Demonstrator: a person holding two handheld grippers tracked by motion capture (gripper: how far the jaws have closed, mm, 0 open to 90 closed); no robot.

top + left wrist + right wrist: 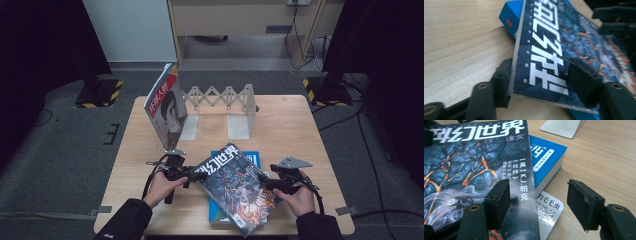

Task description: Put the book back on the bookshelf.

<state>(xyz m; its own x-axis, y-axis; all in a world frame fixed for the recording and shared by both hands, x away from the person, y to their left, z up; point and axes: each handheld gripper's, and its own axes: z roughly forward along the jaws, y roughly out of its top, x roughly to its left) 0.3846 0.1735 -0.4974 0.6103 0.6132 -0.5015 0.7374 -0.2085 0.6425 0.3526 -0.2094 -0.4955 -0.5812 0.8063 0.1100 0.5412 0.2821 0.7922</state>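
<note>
**Dark magazine straddled at both edges, lift not yet begun**

A dark blue-black glossy magazine with white title lettering and orange lava-crack artwork (235, 187) lies skewed at lower centre of the high view, on top of a thick blue paperback book (546, 157). Both rest on the pale wooden counter (300, 130).

The left claw (192, 176), at the magazine's left corner, stands partly open. In the left gripper view its black pads sit on either side of the cover's corner; whether they press on it cannot be told. The right claw (265, 182), at the magazine's right edge, is likewise partly open: in the right gripper view one pad rests against the cover and the other stands apart over a white leaflet (549, 207), so nothing is gripped there.

At upper centre, a white expandable metal book rack (225, 107) carries a red-and-white magazine (167, 107) leaning at its left end.

Assessment: the step in hand appears to be taking hold of the top magazine for shelving. The next move calls for closing on the edge, then lifting it clear of the book without dragging it.
</note>
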